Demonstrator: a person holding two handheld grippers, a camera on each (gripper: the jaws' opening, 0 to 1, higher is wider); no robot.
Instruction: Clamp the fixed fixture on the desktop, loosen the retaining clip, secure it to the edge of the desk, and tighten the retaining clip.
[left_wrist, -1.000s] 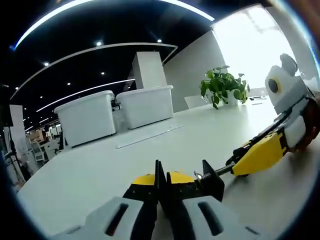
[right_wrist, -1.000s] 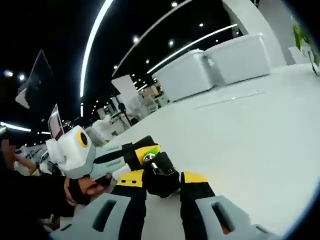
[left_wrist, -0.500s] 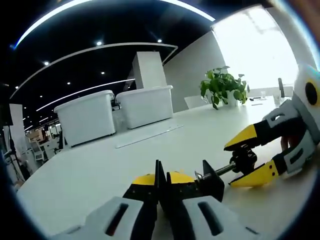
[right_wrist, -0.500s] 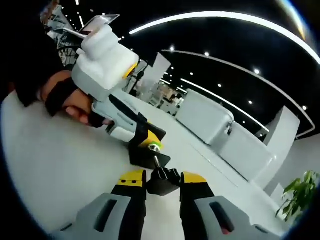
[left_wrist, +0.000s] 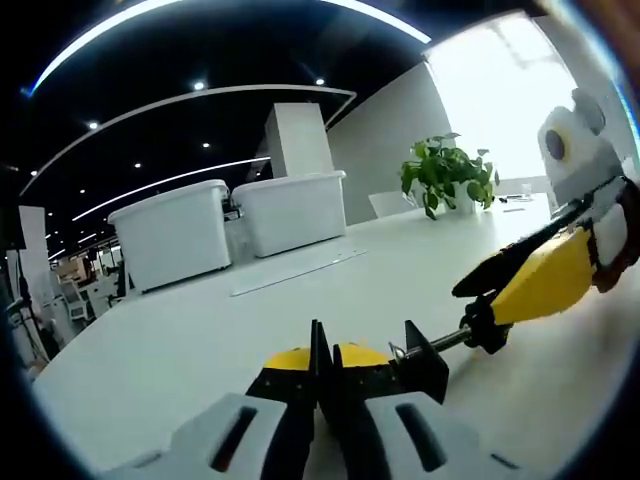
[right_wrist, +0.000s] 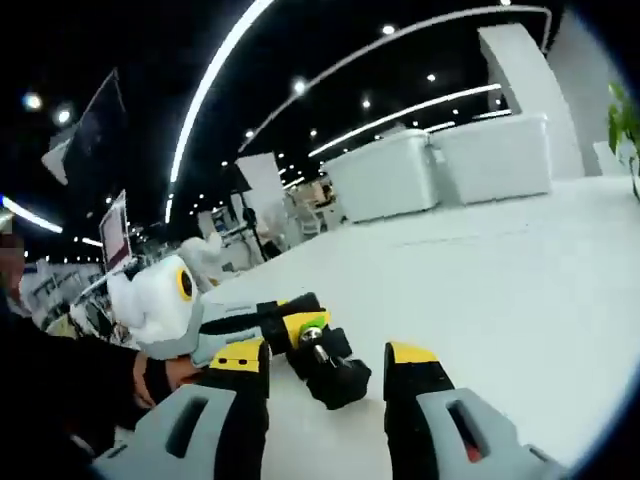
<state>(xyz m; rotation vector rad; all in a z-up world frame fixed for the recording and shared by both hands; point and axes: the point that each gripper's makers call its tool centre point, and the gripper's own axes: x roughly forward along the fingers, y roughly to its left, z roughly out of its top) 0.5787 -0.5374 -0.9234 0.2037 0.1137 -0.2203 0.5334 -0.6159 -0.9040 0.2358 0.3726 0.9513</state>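
Two grippers work on one black clamp (left_wrist: 415, 362) that sits low on the white desk (left_wrist: 200, 340). In the left gripper view, the left gripper (left_wrist: 318, 385) rises from 6 o'clock with its yellow-tipped jaws pressed together on the clamp's black body, which juts out toward 4 o'clock of the tips. A thin metal screw (left_wrist: 440, 341) runs from that body toward 3 o'clock and ends in a black knob (left_wrist: 484, 325). The right gripper (left_wrist: 500, 295) comes in from 3 o'clock, its yellow jaws meeting at that knob; whether they squeeze it cannot be told here. Farther back, two white bins (left_wrist: 235, 225) stand at 10 o'clock and a green plant (left_wrist: 445, 172) at 2 o'clock. In the right gripper view, a person's hand (right_wrist: 165, 380) at 8 o'clock holds the left gripper (right_wrist: 290, 325), which pinches the clamp's far end. The right gripper (right_wrist: 330, 372) rises from 6 o'clock with jaws spread, the knob (right_wrist: 338, 378) lying between them without clear contact.
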